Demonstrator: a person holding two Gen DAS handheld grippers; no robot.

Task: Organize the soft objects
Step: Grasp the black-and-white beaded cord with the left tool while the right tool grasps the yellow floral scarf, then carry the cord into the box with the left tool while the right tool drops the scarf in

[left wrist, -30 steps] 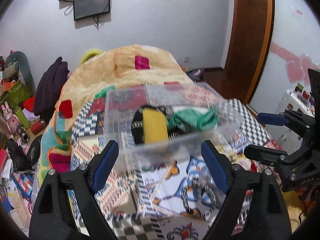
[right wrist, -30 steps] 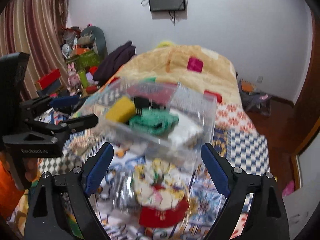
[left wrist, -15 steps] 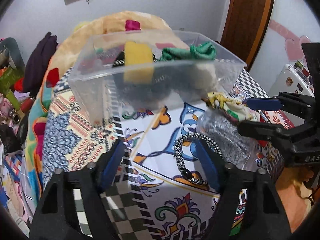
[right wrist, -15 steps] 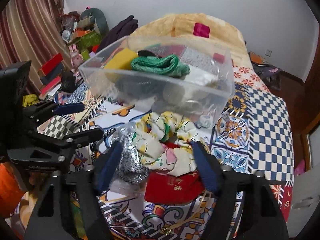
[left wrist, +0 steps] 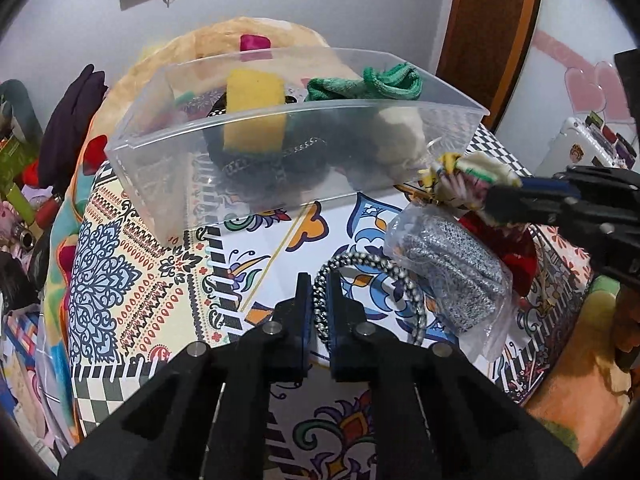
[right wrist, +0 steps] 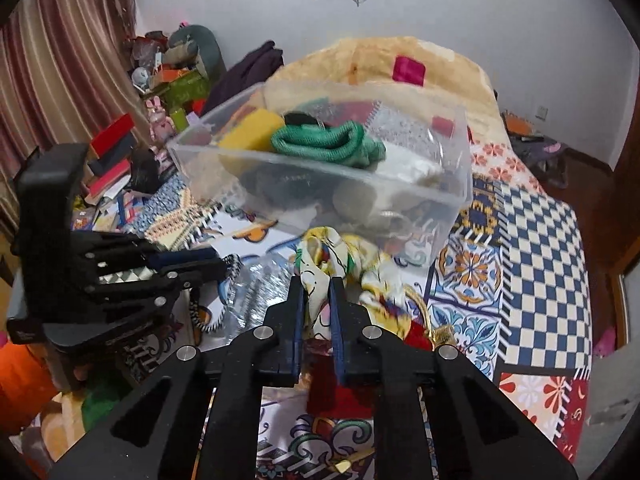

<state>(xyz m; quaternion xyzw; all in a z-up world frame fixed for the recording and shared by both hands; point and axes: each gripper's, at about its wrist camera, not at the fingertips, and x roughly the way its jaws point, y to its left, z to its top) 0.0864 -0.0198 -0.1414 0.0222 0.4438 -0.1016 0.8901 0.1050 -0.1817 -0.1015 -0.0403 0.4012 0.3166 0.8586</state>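
Observation:
A clear plastic bin (left wrist: 248,184) (right wrist: 448,184) sits on the patterned bedspread and holds a yellow sponge (left wrist: 256,108), a green cloth (left wrist: 372,80) (right wrist: 324,142) and dark items. My left gripper (left wrist: 320,296) is shut on a black-and-white braided hair hoop (left wrist: 384,272) lying in front of the bin. My right gripper (right wrist: 318,292) is shut on a yellow floral cloth scrunchie (right wrist: 320,256) (left wrist: 468,172) just in front of the bin's right corner. The left gripper also shows in the right wrist view (right wrist: 224,266).
A silver glitter item in a clear bag (left wrist: 456,276) (right wrist: 264,284) lies between the two grippers. A red pouch (right wrist: 344,384) lies under the right gripper. Clutter fills the floor at the left (right wrist: 160,92). A blanket mound (left wrist: 256,36) rises behind the bin.
Both grippers have come down from above the bin to the bedspread in front of it and closed, the left on the braided hoop, the right on the floral scrunchie.

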